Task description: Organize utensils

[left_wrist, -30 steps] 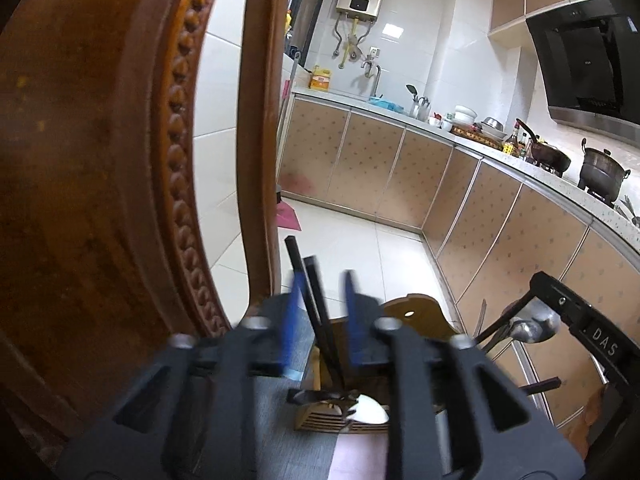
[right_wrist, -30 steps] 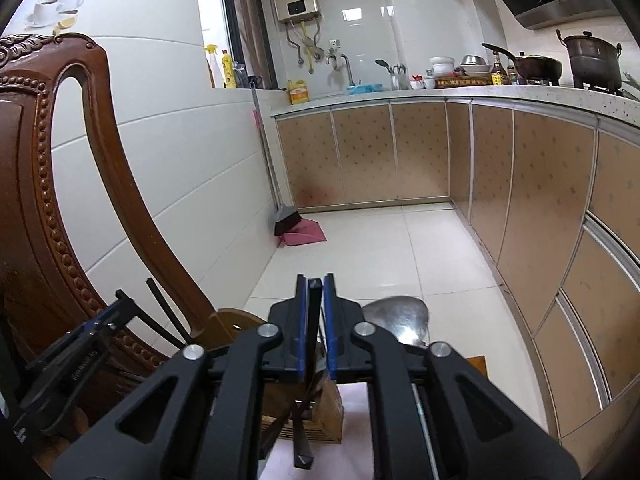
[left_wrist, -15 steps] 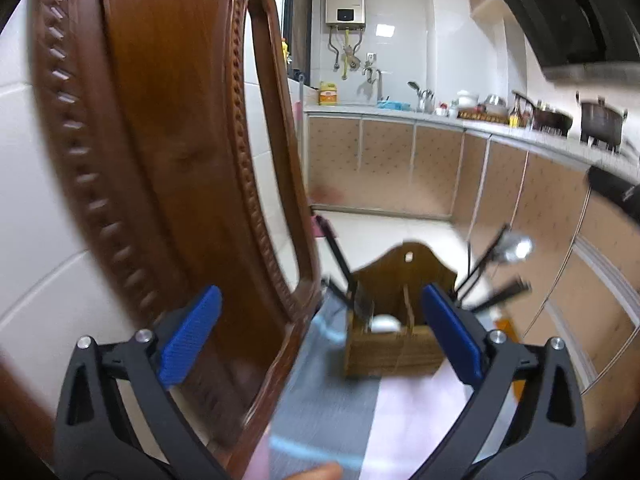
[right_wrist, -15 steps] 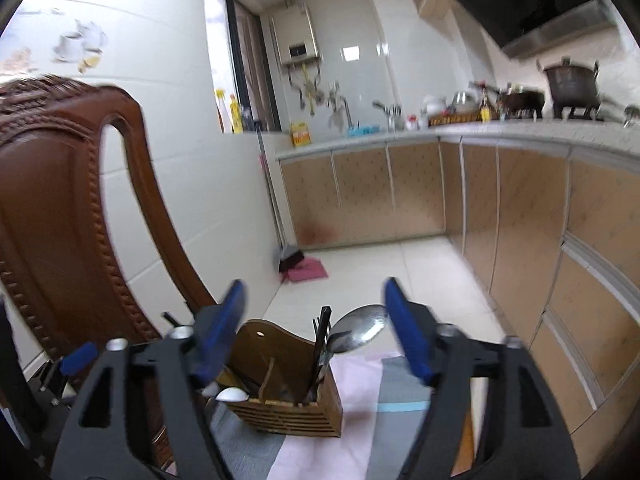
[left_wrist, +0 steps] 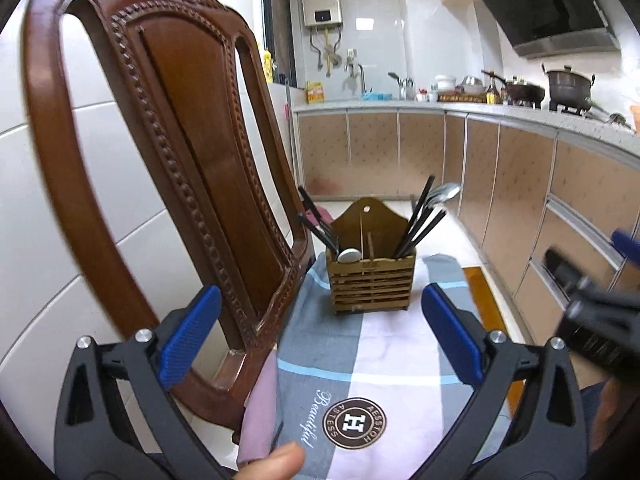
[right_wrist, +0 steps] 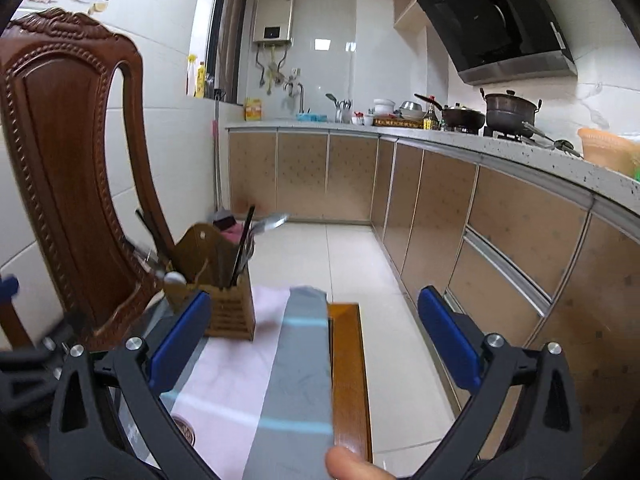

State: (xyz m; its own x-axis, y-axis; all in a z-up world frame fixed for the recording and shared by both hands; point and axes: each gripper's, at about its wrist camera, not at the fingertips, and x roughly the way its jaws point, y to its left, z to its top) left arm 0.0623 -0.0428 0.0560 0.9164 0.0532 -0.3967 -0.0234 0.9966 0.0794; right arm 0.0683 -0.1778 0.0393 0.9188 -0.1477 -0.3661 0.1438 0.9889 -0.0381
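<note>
Both grippers, left (left_wrist: 318,344) and right (right_wrist: 314,344), spread and empty; utensils (left_wrist: 420,216) all stand in wooden caddy (left_wrist: 370,280), frame centre; nothing loose on cloth (left_wrist: 360,364); task apparently complete.

You get bright, even daylight from the window (right_wrist: 224,36); glare spots the back wall tiles (right_wrist: 323,44). Fisheye bends both views' edges, corners go black, and the wooden holder (right_wrist: 218,280) smears.
</note>
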